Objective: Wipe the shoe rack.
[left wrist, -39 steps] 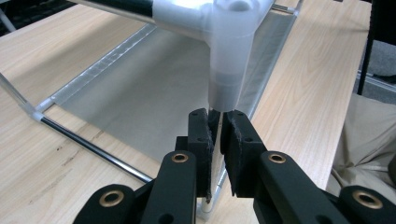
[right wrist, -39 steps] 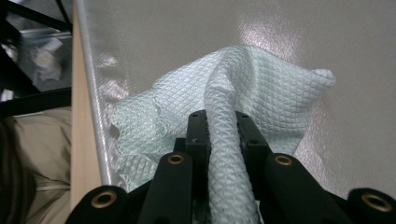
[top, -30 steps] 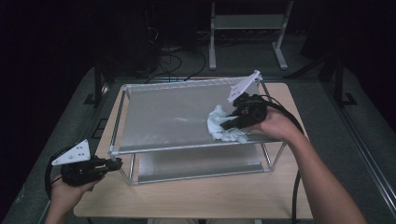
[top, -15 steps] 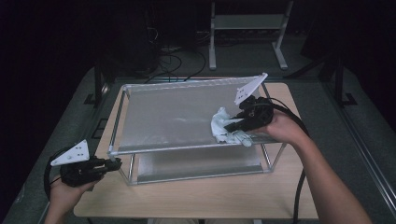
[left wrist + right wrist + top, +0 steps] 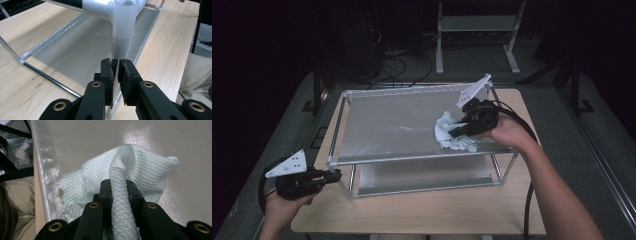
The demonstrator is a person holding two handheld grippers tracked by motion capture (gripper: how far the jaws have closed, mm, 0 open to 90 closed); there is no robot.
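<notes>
A two-tier metal-framed rack (image 5: 412,158) with grey shelf panels stands on a wooden table (image 5: 437,212). My right gripper (image 5: 456,133) lies on the right side of the top shelf, shut on a fold of a white quilted cloth (image 5: 445,136). Up close, that cloth (image 5: 142,165) bunches ahead of the right gripper (image 5: 117,186) on the shiny shelf panel (image 5: 100,137). My left gripper (image 5: 335,175) is at the rack's front left corner. In its own view the left gripper (image 5: 116,65) is shut on the thin upright post just under the white corner connector (image 5: 123,25).
The lower shelf panel (image 5: 82,50) lies on the tabletop behind the clamped post. Bare wood (image 5: 165,50) runs beside the rack. A metal stand (image 5: 474,30) and cables lie on the dark floor beyond the table. Black cable (image 5: 528,210) trails from the right gripper along the forearm.
The right gripper has shifted slightly on the top shelf with the cloth still in it. The left gripper has stayed on the corner post.
</notes>
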